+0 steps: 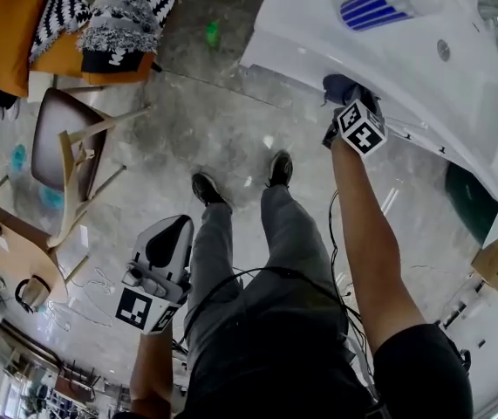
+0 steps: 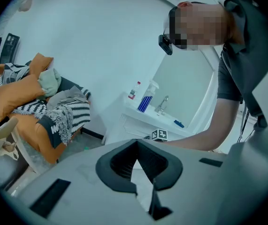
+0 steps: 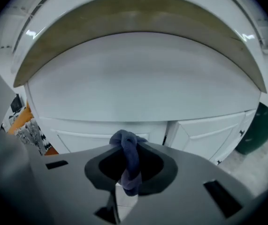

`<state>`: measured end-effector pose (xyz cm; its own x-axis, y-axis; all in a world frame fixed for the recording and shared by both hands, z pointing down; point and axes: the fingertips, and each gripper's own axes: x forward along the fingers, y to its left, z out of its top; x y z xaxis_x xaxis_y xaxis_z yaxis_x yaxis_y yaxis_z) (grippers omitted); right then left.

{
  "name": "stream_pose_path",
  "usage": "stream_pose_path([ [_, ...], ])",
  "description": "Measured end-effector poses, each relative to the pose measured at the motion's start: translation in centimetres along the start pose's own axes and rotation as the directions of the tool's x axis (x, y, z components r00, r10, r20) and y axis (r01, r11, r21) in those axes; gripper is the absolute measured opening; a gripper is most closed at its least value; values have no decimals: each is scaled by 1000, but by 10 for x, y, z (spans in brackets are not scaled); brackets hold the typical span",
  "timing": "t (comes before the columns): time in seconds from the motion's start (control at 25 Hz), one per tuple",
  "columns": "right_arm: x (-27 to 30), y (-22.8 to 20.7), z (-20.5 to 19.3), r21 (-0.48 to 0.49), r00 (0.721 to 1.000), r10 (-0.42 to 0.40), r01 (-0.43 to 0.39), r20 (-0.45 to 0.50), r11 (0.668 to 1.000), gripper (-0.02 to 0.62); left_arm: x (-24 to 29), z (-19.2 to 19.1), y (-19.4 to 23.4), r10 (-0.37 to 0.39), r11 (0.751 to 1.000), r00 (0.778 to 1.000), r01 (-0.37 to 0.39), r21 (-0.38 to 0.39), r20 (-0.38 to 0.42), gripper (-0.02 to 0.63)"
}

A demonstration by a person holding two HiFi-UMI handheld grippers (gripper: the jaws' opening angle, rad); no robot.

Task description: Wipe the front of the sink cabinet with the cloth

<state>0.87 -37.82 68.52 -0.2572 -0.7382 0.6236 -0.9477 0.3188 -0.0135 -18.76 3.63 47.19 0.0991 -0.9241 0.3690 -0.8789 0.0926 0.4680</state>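
— Where's our left gripper (image 2: 136, 146)?

— Low, beside our left thigh, with the forearm hanging almost straight down. Its jaws are together, tips meeting, gripping nothing.

— And the right?

— Our right arm (image 1: 366, 234) is stretched forward, bare up to the sleeve. It carries the right gripper (image 3: 124, 150) up to the sink cabinet (image 1: 310, 42). Its jaws are clamped on the dark blue cloth (image 3: 130, 162), which runs bunched like a rope between the pads and bulges out past the tips.

— Does the cloth touch the cabinet front?

— In the head view it sits right under the counter's overhang, against the white front. In the right gripper view we can't tell whether it makes contact. That view shows a broad plain panel (image 3: 138, 83) ahead. Below it are two panelled doors (image 3: 209, 130), split by a dark vertical seam.

— What edges hem us in?

— The counter lip (image 3: 138, 13) curves over the top of the panel. Our shoes (image 1: 207, 188) stand on the grey marbled floor (image 1: 214, 120), near the cabinet's foot. A dark green bin (image 1: 469, 201) stands beside the cabinet's right end.

— And the open room?

— It's on our left. There's bare floor as far as a wooden chair (image 1: 67, 142). Farther off are orange cushions (image 1: 9, 33) under a black-and-white throw (image 1: 131, 11). On the counter, a spray bottle with blue stripes (image 1: 372, 7) stands near the tap (image 2: 162, 104).
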Motion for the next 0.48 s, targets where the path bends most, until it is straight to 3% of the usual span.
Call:
stream_pose_path([
  [0.12, 5, 19, -3, -116, 1000, 14, -14, 3, 993, 44, 5, -5, -2, -8, 1000, 1000, 8, -9, -9, 5],
  [0.28, 12, 116, -24, -296, 978, 208, -202, -9, 934, 44, 9, -9, 3, -4, 1000, 1000, 4, 2, -13, 5],
  [0.36, 17, 159, -28, -314, 958, 285, -277, -20, 908, 44, 10, -10, 8, 9, 1000, 1000, -9, -1, -16, 5],
  [0.48, 21, 172, -29, -255, 955, 294, -292, -28, 922, 44, 8, -12, 11, 20, 1000, 1000, -20, -2, -22, 5],
])
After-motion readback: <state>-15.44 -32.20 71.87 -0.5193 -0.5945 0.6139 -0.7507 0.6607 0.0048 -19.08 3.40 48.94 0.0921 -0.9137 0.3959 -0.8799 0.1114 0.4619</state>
